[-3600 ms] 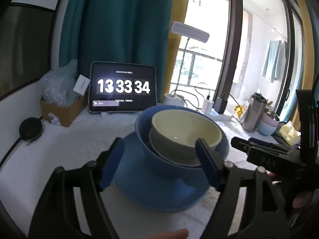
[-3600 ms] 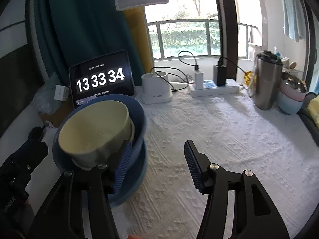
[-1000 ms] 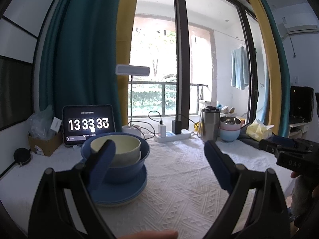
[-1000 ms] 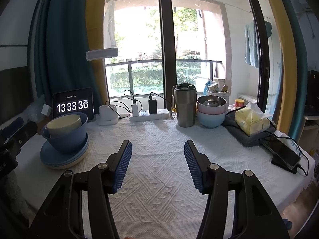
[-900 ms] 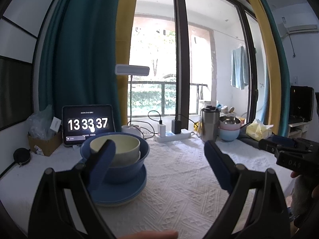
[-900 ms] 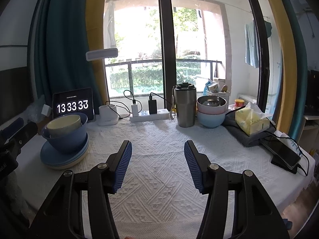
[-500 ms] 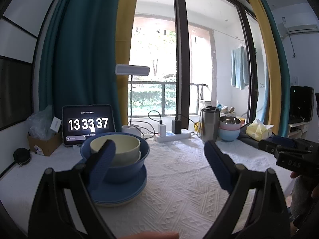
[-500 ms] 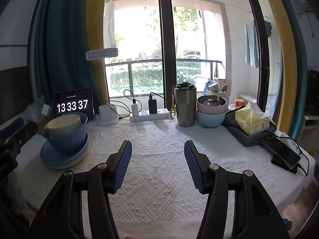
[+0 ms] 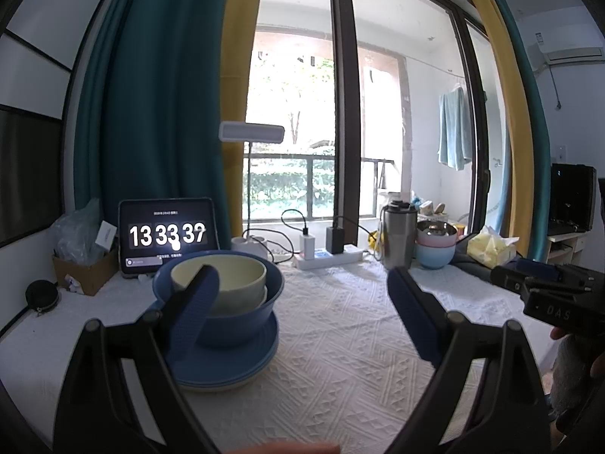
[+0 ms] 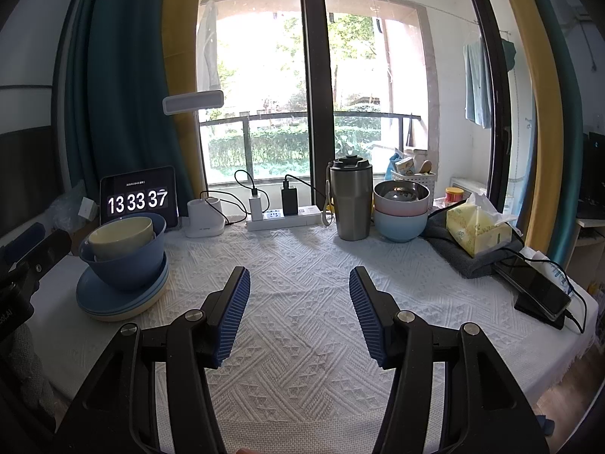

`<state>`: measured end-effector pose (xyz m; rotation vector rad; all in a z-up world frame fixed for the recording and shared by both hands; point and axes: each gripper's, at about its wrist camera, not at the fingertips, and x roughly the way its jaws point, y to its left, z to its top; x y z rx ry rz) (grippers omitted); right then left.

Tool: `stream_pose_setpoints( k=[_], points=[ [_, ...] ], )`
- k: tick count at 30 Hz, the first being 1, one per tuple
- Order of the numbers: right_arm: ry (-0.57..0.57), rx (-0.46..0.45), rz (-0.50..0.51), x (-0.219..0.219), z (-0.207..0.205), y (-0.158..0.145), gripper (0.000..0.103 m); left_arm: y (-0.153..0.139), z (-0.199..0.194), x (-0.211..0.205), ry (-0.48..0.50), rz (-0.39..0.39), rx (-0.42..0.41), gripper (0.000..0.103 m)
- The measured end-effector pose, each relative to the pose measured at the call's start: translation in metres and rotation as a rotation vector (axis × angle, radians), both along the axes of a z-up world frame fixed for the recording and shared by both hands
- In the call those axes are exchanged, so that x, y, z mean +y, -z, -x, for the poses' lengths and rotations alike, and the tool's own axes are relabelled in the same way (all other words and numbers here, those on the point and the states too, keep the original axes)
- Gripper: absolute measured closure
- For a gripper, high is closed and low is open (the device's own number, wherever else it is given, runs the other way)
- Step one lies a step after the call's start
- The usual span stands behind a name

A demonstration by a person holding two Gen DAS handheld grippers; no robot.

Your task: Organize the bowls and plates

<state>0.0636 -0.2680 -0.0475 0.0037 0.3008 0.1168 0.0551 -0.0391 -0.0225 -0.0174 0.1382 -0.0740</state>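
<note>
From the left wrist camera, your left gripper [image 9: 298, 310] hangs above the white textured tablecloth [image 9: 340, 340] with its jaws spread wide and nothing between them. The stack sits ahead and to the left: a cream bowl [image 9: 227, 280] nested inside a blue bowl [image 9: 249, 317], which stands on blue plates [image 9: 245, 363]. Nesting smallest into largest on the flat plates keeps the pile low and steady, which is likely why it is built that way. Your left blue pad overlaps the bowls in this view (only because it is nearer the lens; it does not look to be touching them). Behind the stack a tablet clock [image 9: 168, 236] leans upright.

From the right wrist camera, your right gripper [image 10: 298, 314] is also well spread and empty, pointing over bare cloth in the middle of the table. The stack sits well off to its left, near the tablet. At the back stand a steel tumbler [image 10: 349, 198] and a pink-and-blue bowl pair [image 10: 401, 208], well apart from the stack. With both grippers clear and everything nested, the sorting looks finished, judging from this layout.
</note>
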Motion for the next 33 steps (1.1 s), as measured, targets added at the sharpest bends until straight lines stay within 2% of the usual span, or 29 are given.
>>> stream_pose_setpoints(
  k=[33],
  points=[
    [0.000,0.000,-0.001,0.0002,0.0003,0.0007,0.045,0.0019,-0.0005,0.0006,-0.006,0.000,0.008,0.012]
  ],
)
